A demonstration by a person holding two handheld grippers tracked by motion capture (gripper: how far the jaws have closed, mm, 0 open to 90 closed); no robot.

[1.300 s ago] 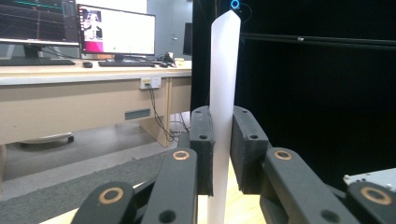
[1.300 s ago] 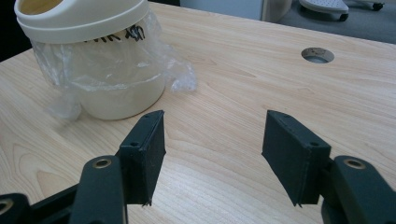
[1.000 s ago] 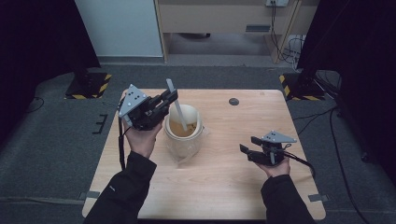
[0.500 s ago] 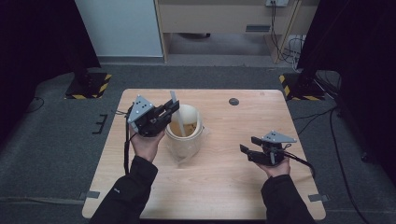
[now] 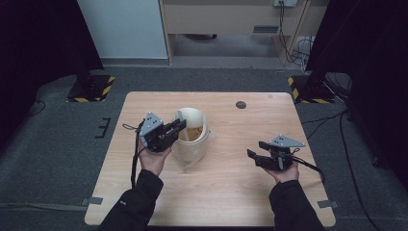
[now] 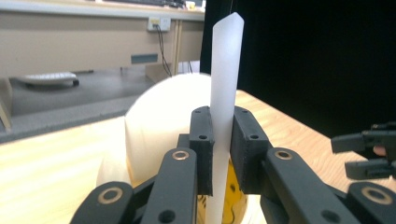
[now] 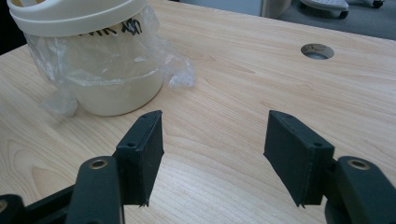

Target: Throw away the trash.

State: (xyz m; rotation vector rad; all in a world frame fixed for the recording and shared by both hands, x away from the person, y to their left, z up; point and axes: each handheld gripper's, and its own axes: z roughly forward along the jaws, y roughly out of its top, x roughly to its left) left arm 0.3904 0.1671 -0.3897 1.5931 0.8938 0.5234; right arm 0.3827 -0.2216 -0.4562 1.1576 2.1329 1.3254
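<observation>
High view: a wooden bench (image 5: 226, 192) stands on grey carpet, with a round hole (image 5: 240, 104) near its far edge. A cream tub (image 5: 192, 139) sits left of centre, clear film around its lower part. The left hand-held gripper (image 5: 179, 127) is held at the tub's near-left rim, its jaws reaching over the opening and closed on a white stick (image 5: 180, 117). The left hand (image 5: 155, 159) holds it from below. The right hand-held gripper (image 5: 255, 149) is low over the bench, well apart from the tub on the right side, jaws pointing left and spread. The right hand (image 5: 284, 172) holds it from behind.

Left gripper view: the 2 black jaws are clamped on the stick (image 6: 224, 93), which stands upright between them and ends in a pointed tip above. The tub (image 6: 159, 135) is directly behind and below the jaws; yellowish contents show inside it, under the stick. The right hand-held gripper (image 6: 362, 154) appears at the right edge, over the bench (image 6: 46, 168).

Right gripper view: the 2 jaws stand wide apart with nothing between them, bare bench (image 7: 224, 140) beneath. The tub (image 7: 93, 51) is ahead to the left, with crumpled film (image 7: 154, 51) and black handwriting on it, illegible. The hole (image 7: 317, 51) is ahead to the right.
</observation>
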